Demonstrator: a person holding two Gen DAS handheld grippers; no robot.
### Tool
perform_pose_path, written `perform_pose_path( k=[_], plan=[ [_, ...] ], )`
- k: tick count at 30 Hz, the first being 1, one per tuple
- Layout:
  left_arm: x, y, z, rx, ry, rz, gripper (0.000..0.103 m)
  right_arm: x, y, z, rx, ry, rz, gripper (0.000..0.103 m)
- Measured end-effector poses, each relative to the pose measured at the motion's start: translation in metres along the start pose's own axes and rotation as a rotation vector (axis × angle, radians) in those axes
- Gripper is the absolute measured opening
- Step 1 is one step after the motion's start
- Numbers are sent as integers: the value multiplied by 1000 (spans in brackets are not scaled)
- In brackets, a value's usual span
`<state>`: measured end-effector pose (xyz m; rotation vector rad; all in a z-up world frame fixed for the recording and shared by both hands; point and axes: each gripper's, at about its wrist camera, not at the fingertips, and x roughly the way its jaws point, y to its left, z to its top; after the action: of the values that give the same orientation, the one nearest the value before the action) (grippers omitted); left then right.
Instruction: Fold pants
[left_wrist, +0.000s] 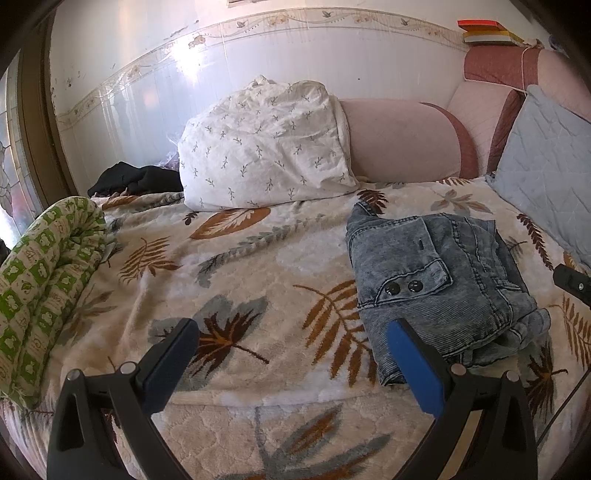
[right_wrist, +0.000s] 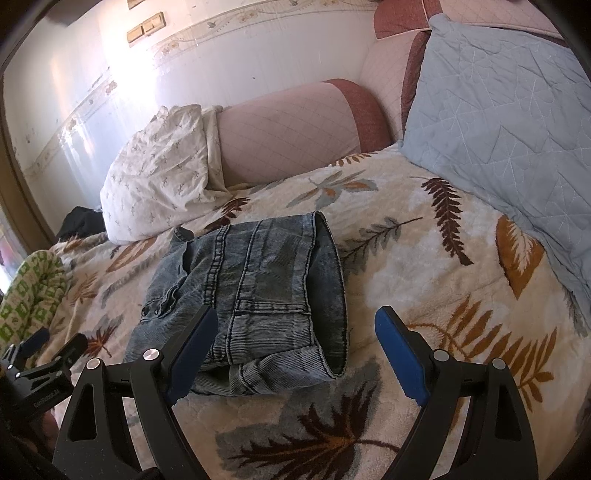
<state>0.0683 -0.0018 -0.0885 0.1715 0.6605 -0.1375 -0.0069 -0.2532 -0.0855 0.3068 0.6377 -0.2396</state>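
A pair of washed blue denim pants (left_wrist: 439, 280) lies folded into a compact bundle on the leaf-patterned blanket (left_wrist: 236, 280). In the left wrist view it sits right of centre. My left gripper (left_wrist: 293, 328) hangs open in front of it, its right finger near the bundle's front left corner, nothing between the blue pads. In the right wrist view the pants (right_wrist: 258, 291) lie just ahead, with a leg hem facing the right. My right gripper (right_wrist: 295, 325) is open above the bundle's near edge, holding nothing. The right gripper's tip (left_wrist: 570, 282) shows at the left view's right edge.
A white sprigged pillow (left_wrist: 266, 147) and a pink bolster (left_wrist: 402, 140) lie against the far wall. A light blue quilted pillow (right_wrist: 509, 122) leans at the right. A green patterned rolled quilt (left_wrist: 40, 280) lies at the left, dark clothing (left_wrist: 136, 179) behind it.
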Motion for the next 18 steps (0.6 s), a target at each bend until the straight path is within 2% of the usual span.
perform_pose_path(
  k=[18],
  plan=[
    [-17,-1,4,-17,-67,-19,103,0,0,0,-2,1,1,87]
  ],
)
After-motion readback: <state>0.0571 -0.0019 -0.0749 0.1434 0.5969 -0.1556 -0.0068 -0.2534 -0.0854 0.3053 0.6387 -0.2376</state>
